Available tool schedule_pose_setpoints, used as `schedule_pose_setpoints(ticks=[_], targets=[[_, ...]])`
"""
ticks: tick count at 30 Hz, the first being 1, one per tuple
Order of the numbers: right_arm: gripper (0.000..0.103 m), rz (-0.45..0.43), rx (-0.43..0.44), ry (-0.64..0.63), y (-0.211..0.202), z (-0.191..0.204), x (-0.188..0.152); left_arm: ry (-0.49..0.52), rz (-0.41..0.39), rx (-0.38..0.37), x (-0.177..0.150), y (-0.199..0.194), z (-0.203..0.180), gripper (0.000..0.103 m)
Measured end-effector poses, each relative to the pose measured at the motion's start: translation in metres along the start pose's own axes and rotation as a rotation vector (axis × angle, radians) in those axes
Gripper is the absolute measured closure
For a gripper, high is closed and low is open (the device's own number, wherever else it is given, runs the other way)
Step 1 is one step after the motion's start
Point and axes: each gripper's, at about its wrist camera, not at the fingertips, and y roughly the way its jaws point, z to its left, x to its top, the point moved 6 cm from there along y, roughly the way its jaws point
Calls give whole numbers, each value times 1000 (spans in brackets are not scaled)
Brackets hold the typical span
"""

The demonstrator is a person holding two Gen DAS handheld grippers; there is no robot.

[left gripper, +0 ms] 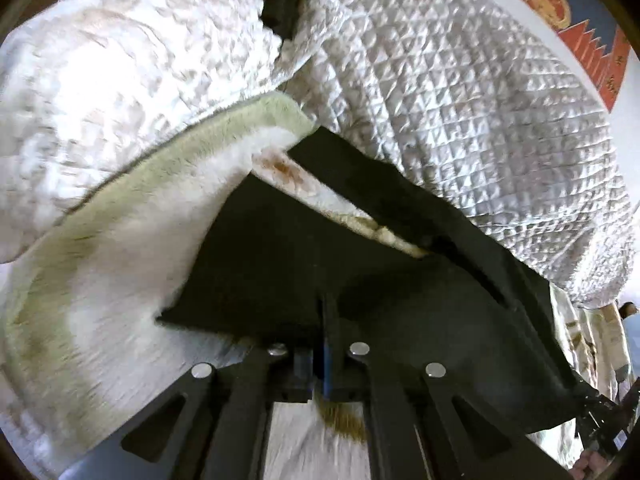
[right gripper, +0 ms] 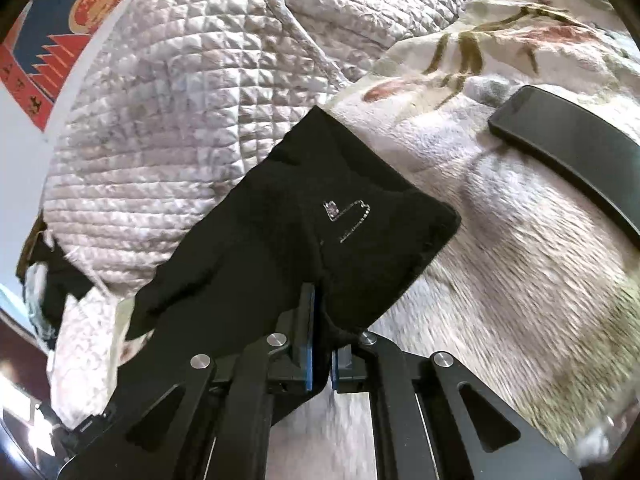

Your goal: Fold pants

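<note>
The black pants hang stretched between my two grippers above a white fluffy blanket. My left gripper is shut on one edge of the pants; the dark cloth spreads forward and to the right from its jaws. My right gripper is shut on another edge of the pants, which show a small silver heart design. The right gripper's frame shows at the lower right of the left wrist view, holding the far end of the cloth.
A white quilted bedspread lies bunched behind the pants, also in the right wrist view. The fluffy floral blanket covers the bed. A black phone lies on it at the right. A red and blue wall hanging is behind.
</note>
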Motion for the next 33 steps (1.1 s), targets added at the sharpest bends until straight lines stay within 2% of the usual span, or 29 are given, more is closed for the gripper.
schedule_pose_setpoints(ticks=[3, 8, 12, 14, 15, 16, 18, 21, 24, 26, 29, 31, 33], targets=[[99, 31, 8, 15, -18, -9, -14, -6, -9, -15, -12, -29, 9, 99], [99, 67, -24, 20, -46, -30, -35, -7, 42, -11, -47, -49, 25, 99], [99, 147, -96, 19, -31, -48, -51, -16, 112, 19, -70, -41, 38, 99], [97, 144, -106, 43, -29, -52, -52, -27, 121, 15, -70, -40, 39, 98], [94, 145, -107, 43, -31, -51, -52, -26, 116, 18, -68, -43, 39, 94], [83, 142, -120, 37, -34, -51, -52, -23, 102, 28, -66, -47, 39, 93], [63, 105, -199, 11, -49, -52, -47, -26, 71, 66, -60, -58, 44, 88], [61, 9, -285, -22, -76, -53, -34, -28, -1, 207, -47, -76, 59, 72], [61, -104, -335, -85, -96, -46, -20, -12, -62, 263, -33, -87, 61, 65], [61, -115, -301, -166, -93, -27, -16, 26, -71, 222, -29, -86, 51, 63], [61, -50, -255, -328, -71, 4, -28, 95, -9, 91, -36, -68, 19, 60], [61, 49, -273, -361, -46, 1, -43, 142, 59, 39, -49, -52, 2, 59], [61, 154, -327, -348, -24, -19, -55, 180, 137, 42, -67, -32, -4, 59]])
